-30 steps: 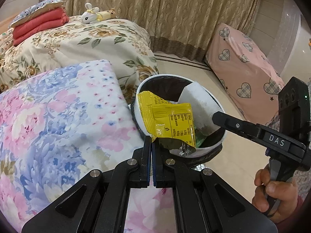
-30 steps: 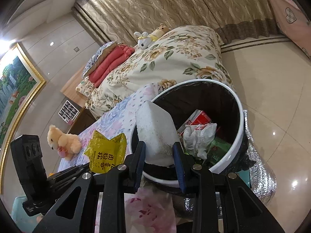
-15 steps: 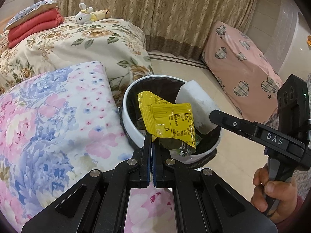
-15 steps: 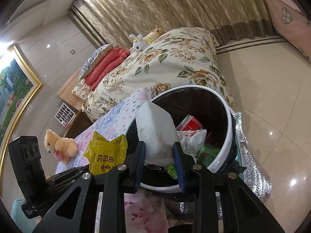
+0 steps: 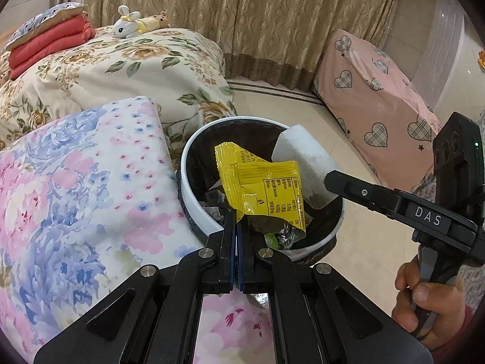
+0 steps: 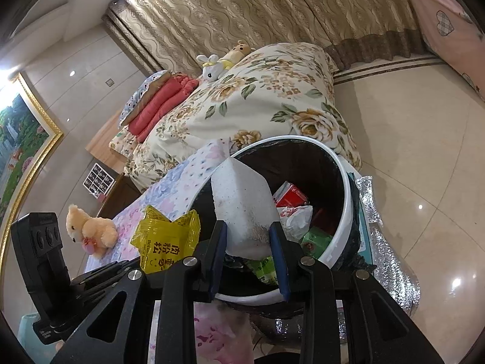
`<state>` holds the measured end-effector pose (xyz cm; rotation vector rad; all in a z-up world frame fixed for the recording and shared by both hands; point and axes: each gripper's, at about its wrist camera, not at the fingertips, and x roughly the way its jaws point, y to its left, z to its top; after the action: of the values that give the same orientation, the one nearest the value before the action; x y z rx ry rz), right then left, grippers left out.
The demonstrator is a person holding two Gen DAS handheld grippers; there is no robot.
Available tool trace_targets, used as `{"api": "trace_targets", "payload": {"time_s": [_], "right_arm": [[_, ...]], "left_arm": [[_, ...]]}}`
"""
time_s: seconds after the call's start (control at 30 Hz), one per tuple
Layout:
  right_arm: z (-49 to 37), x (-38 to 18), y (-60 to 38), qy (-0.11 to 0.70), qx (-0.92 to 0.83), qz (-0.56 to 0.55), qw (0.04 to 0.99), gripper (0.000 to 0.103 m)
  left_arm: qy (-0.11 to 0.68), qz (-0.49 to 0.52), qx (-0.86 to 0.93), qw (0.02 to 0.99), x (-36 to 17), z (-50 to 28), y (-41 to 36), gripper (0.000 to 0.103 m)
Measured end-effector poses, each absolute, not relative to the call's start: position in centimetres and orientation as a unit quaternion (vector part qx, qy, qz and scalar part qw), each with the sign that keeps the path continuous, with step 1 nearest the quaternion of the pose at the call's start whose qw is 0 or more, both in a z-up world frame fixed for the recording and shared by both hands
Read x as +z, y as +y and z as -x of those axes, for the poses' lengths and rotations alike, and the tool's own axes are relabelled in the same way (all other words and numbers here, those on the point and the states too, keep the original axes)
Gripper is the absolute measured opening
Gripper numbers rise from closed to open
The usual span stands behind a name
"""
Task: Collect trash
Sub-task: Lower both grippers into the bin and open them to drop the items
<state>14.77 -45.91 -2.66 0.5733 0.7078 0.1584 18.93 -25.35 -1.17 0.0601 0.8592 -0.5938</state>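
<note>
Floral bedding (image 5: 75, 182) crowds the full bin (image 5: 194, 200).

Left gripper (image 5: 235, 223): matte black linkage arms, silver pivot screws, blue pads on the fingers' inner faces. Right gripper (image 6: 248, 233): same build, blue pads; in the left wrist view at 3 o'clock its finger carries a white "DAS" label, small screw, green LED on the black housing. Pink-red sleeve cuff (image 5: 466, 318) at 4 o'clock.
</note>
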Motion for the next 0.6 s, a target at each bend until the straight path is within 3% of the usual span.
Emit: {"api": "trace_targets", "payload": {"time_s": [0.6], "right_arm": [[-14.91, -2.47, -46.09, 0.340, 0.074, -0.276, 0.896, 0.029]], "left_arm": [[0.409, -0.032, -0.284, 0.867, -1.28, -19.05, -25.81, 0.001]]}}
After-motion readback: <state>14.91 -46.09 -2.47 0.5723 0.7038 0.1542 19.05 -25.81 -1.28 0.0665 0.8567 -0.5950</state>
